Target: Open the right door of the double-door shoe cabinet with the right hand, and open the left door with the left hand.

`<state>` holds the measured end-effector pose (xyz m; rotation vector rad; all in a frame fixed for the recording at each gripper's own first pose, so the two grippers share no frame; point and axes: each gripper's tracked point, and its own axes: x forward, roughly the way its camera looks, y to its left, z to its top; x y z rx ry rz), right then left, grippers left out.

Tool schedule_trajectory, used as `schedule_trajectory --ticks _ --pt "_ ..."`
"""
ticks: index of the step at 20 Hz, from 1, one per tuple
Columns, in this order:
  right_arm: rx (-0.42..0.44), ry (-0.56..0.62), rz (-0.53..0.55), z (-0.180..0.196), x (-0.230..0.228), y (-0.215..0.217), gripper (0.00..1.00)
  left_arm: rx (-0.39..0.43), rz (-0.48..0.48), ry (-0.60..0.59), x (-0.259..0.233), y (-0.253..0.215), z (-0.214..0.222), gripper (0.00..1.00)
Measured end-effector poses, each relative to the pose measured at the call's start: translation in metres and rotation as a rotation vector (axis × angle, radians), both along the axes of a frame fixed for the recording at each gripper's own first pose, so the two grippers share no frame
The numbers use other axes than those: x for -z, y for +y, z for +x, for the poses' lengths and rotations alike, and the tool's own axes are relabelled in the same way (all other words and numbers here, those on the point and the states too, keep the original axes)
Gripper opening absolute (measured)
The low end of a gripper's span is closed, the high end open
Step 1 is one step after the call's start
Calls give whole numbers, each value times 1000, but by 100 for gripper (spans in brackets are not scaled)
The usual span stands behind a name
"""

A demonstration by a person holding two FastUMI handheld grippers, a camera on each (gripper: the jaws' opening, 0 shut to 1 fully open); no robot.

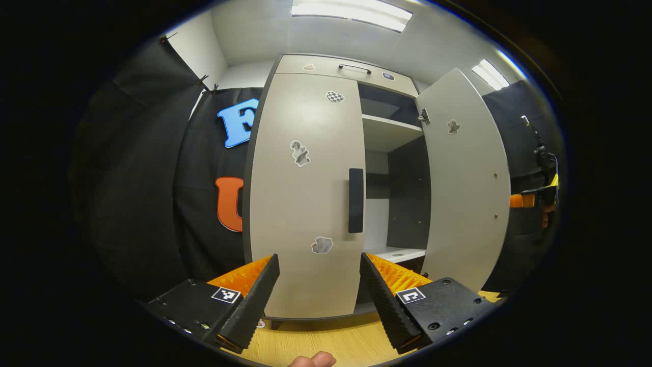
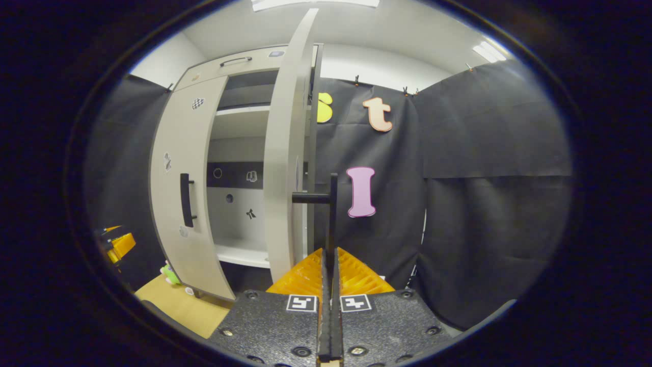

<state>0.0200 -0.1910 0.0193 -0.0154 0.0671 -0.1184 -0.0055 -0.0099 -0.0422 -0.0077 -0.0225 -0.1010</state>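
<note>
The pale shoe cabinet stands ahead. In the left gripper view its left door [image 1: 305, 193] is closed, with a black vertical handle [image 1: 356, 200] on its right edge. My left gripper [image 1: 321, 293] is open just in front of that door, below the handle and touching nothing. The right door [image 1: 466, 188] stands swung out, showing the shelves [image 1: 389, 125]. In the right gripper view that door [image 2: 285, 168] is edge-on, and my right gripper [image 2: 330, 257] is shut on its black handle [image 2: 332, 214]. The left door [image 2: 186, 193] and the left gripper [image 2: 116, 244] sit at the left.
Black cloth walls close in on both sides of the cabinet. A drawer front with a handle [image 1: 355, 67] runs along the top. The cabinet stands on a wooden surface [image 1: 326, 341]. A small green toy [image 2: 170, 273] lies by the cabinet's foot. A fingertip [image 1: 313, 360] shows at the bottom edge.
</note>
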Motion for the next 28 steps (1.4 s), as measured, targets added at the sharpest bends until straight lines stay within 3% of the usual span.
schedule_trajectory --ticks 4,8,9,11,16,17,18,24,28 --pt "22 -21 -51 -43 -13 27 4 -24 8 -9 -1 3 -3 95" --pt "-63 -62 6 -48 -17 80 4 -9 -5 -2 0 -8 -8 95" --pt "-89 -66 7 -48 -15 90 8 -6 -3 -1 0 -9 -9 95" --pt "-128 -55 6 -47 -7 108 33 -2 5 -4 -3 -13 -11 95" --pt "-128 -32 20 -39 11 119 73 7 12 -17 -12 -31 -20 95" --pt "-131 -28 33 -38 14 119 90 9 10 -21 -16 -35 -19 95" --pt "-140 -20 48 -37 18 119 97 14 5 -27 -21 -41 -16 95" --pt "-190 -11 75 -42 31 112 97 37 -14 -85 -64 -76 40 95" --pt "-222 -16 61 -44 31 108 97 41 -7 -21 -58 -96 102 95"
